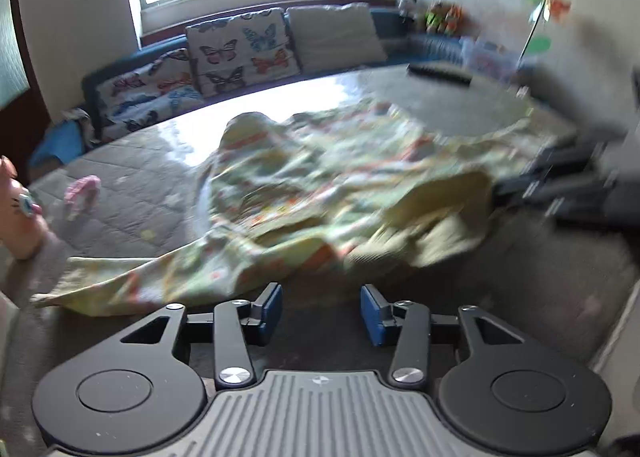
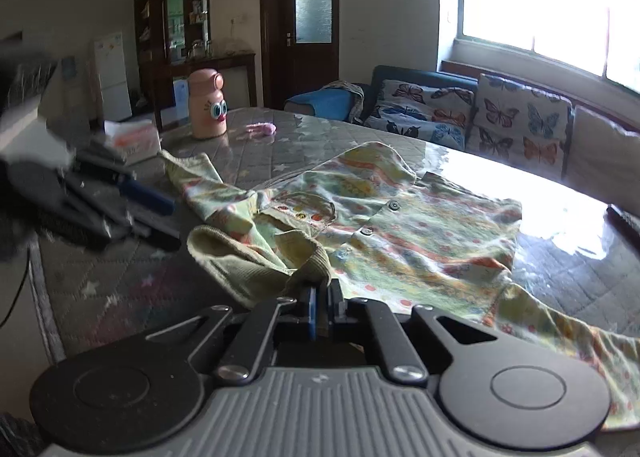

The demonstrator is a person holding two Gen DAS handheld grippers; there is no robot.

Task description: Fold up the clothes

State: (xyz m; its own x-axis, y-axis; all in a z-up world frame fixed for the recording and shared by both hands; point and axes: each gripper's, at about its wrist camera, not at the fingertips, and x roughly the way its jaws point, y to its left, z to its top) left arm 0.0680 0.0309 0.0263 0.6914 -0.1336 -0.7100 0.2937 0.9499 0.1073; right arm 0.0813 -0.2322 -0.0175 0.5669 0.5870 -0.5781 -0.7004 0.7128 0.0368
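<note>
A small pale green shirt with a colourful print, buttons and ribbed cuffs lies spread on the grey quilted table cover. My right gripper is shut on a ribbed green cuff, which is bunched and lifted just above the pads. In the left wrist view the shirt is blurred and rumpled. My left gripper stands open just short of the shirt's near edge, nothing between its blue pads. The left gripper also shows blurred at the left of the right wrist view.
A pink bottle with cartoon eyes, a tissue box and a small pink item sit at the table's far left. A dark remote lies near the far edge. A sofa with butterfly cushions runs behind the table.
</note>
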